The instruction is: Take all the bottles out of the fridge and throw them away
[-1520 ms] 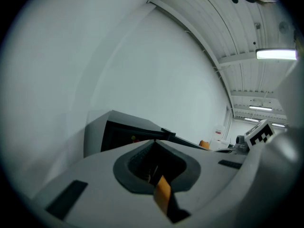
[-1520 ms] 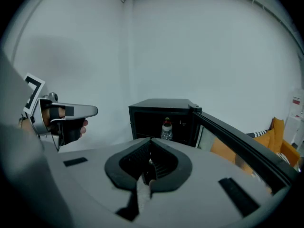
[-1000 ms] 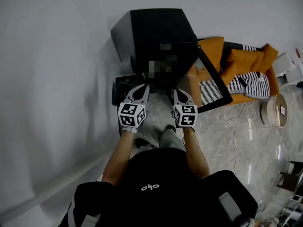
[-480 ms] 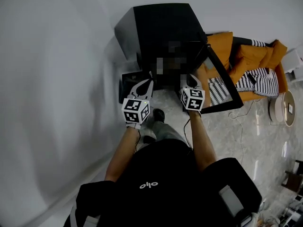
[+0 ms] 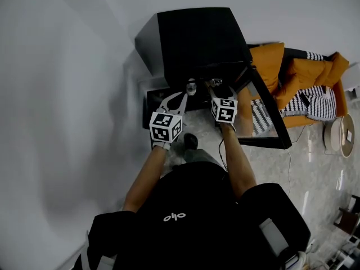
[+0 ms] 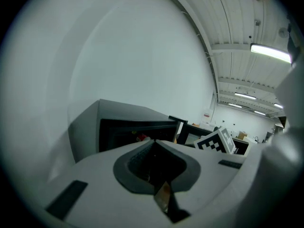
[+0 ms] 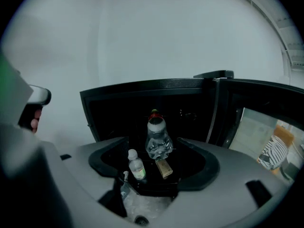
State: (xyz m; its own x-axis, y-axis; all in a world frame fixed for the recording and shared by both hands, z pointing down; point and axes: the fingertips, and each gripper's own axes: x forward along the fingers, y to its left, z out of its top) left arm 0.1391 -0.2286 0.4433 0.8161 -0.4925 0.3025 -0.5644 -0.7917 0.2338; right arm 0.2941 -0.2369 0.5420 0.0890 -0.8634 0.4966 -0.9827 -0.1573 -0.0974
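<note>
The black fridge (image 5: 197,38) stands with its glass door (image 5: 264,117) swung open to the right. A clear plastic bottle (image 7: 158,139) lies inside with its base toward me, something red-capped behind it. In front of it stand a small white-capped bottle (image 7: 137,165), a pump bottle (image 7: 124,184) and a small brown box (image 7: 164,169). My right gripper (image 7: 153,140) is at the fridge's mouth (image 5: 216,89). Its jaws are opening, wide apart, and the pads touch nothing. My left gripper (image 5: 183,96) hangs just left of it, shut and empty (image 6: 153,140).
A black box-like container (image 5: 154,101) sits on the floor left of the fridge, against the white wall. An orange sofa (image 5: 292,77) with striped cushions and a round white table (image 5: 343,134) are to the right. A cable (image 5: 289,162) trails over the tiled floor.
The person has stepped closer to the fridge. My right gripper has reached forward to its opening and spread its jaws. The left gripper stays shut beside it.
</note>
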